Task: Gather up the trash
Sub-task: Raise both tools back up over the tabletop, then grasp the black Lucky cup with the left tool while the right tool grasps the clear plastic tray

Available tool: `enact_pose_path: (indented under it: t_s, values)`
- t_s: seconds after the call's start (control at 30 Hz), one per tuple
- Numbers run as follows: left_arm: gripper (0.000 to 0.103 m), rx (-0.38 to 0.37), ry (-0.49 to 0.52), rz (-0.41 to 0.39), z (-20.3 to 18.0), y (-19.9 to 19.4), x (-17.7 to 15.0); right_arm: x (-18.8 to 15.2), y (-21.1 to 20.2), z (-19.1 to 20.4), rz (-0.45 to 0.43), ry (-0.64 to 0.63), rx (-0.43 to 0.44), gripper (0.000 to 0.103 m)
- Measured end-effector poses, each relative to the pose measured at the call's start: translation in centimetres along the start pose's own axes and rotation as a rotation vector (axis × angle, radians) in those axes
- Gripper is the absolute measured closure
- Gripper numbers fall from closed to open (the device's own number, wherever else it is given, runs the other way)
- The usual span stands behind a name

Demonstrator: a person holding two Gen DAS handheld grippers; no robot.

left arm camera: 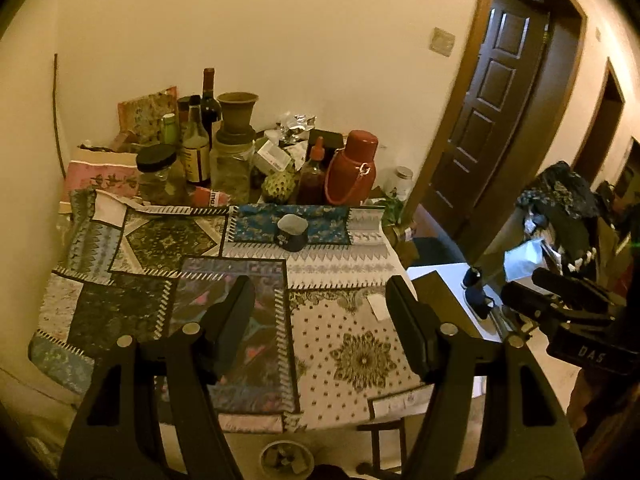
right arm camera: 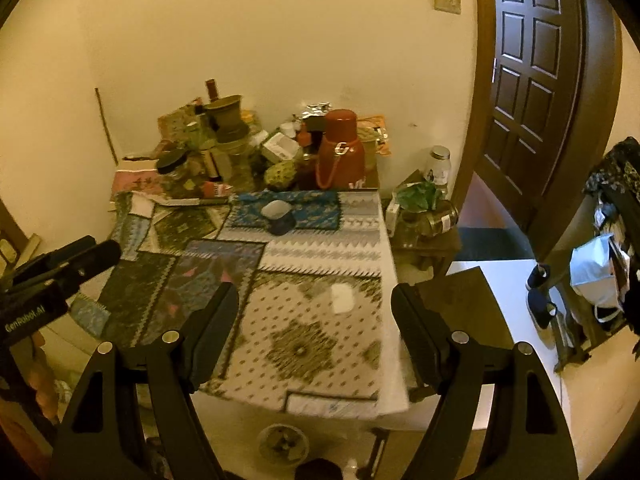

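From the left wrist camera, the left gripper point(left arm camera: 320, 316) hangs over the near half of the table, its jaws spread with nothing between them, only the patchwork tablecloth of printed fabric squares point(left arm camera: 168, 248) showing through the gap. That suits a hand on approach rather than one at work. Just ahead of its right finger lies a small white scrap of paper point(left arm camera: 377, 305), flat on the dotted cream patch; I judge this the likeliest trash. Farther ahead, past mid-table, a dark blue cup with a pale rim point(left arm camera: 293, 233) stands alone. Well beyond, against the wall, jars, bottles and a red plastic flask with a carrying cord point(left arm camera: 352, 168) are crowded together, probably stored there to keep the front free. Crumpled silver foil point(left arm camera: 298, 123) lies behind them. Off to the right, the right gripper point(left arm camera: 560, 304) points in at about the same height.

From the right wrist camera, the right gripper point(right arm camera: 316, 312) is likewise spread and empty. The white scrap point(right arm camera: 343, 297) sits between its fingers and slightly ahead, so this hand looks better lined up to reach it. The blue cup point(right arm camera: 279, 216) is well ahead and a little left; the flask point(right arm camera: 340, 152) farther still. The left gripper point(right arm camera: 60, 276) enters from the left edge. On the floor below the near table edge sits a round bowl-like container point(right arm camera: 283, 444), its contents unclear.
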State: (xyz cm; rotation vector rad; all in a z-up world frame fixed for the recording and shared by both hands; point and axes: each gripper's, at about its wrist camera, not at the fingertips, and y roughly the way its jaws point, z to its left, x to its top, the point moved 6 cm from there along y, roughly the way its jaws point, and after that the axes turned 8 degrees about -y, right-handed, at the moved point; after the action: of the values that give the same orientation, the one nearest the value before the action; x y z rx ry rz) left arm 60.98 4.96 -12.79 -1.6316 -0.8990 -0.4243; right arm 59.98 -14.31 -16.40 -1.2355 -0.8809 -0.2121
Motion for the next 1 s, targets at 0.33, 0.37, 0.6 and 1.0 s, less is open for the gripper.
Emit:
enact_pose_path:
  t_s: [0.33, 0.37, 0.6, 1.0]
  values:
    - [0.036, 0.029, 0.034, 0.114, 0.7, 9.3, 2.4, -1.7, 7.9, -3.8, 0.184, 0.101, 0.002, 0.027]
    - [0.036, 0.027, 0.046, 0.132, 0.8, 10.5, 2.6, -2.0, 8.8, -4.0, 0.203, 0.112, -0.005, 0.027]
    - [0.036, -0.040, 0.157, 0.297, 2.3, 19.5, 3.4, -4.7, 15.7, -4.8, 0.326, 0.318, -0.073, 0.028]
    - [0.036, -0.088, 0.316, 0.475, 3.8, 34.9, 3.2, -7.3, 21.9, -4.9, 0.401, 0.415, -0.097, 0.069]
